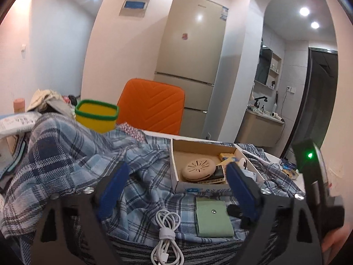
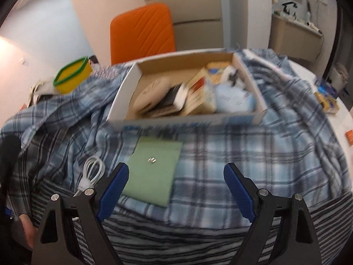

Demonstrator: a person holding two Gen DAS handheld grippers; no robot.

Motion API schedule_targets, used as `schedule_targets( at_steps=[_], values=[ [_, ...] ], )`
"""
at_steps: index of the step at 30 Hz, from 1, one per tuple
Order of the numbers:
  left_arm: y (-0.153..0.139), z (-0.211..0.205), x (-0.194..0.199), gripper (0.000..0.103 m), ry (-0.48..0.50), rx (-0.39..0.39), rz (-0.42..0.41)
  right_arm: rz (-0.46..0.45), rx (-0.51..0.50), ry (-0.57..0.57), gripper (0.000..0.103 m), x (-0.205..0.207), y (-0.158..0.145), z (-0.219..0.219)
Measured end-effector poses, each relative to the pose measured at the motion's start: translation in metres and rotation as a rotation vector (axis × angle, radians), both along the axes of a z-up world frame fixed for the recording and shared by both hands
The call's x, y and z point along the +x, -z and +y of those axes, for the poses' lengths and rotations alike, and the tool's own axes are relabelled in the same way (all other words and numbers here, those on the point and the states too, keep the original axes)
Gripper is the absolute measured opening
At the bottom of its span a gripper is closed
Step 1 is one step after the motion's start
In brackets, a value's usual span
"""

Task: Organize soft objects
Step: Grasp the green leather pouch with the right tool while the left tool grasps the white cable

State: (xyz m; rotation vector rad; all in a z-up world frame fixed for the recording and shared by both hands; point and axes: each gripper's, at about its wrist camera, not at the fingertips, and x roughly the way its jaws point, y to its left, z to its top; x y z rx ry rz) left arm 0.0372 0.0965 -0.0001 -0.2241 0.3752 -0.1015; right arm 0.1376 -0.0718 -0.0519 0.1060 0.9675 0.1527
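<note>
A blue plaid cloth point(image 1: 72, 154) is spread in loose folds across the bench, filling the lower half of both views, with a grey striped cloth point(image 2: 198, 238) at the bottom edge. On the plaid cloth a cardboard box point(image 1: 176, 172) of small items is seen right of centre in the left wrist view, and below it a green pouch point(image 1: 213, 217) and a coiled white cable point(image 1: 166, 234) are laid. A yellow tub point(image 1: 96, 117) with a green rim stands at centre left.

The left gripper point(image 1: 176, 190) is held wide open with nothing between its fingers point(image 1: 112, 185). The right gripper point(image 2: 175, 192) is likewise open and empty, just above the cloth; its view is blurred, so contact cannot be confirmed.

If the cloth is pulled now, the box, pouch and cable could be dragged or tipped off, since they rest on it. The cable could also be snagged by a finger.
</note>
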Motion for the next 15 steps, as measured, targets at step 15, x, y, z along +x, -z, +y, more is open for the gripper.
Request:
schedule_targets(
  at_steps=[15],
  values=[
    [0.009, 0.006, 0.012, 0.059, -0.016, -0.031, 0.094, 0.156, -0.067, -0.062, 0.081, 0.021, 0.038, 0.056]
  ],
)
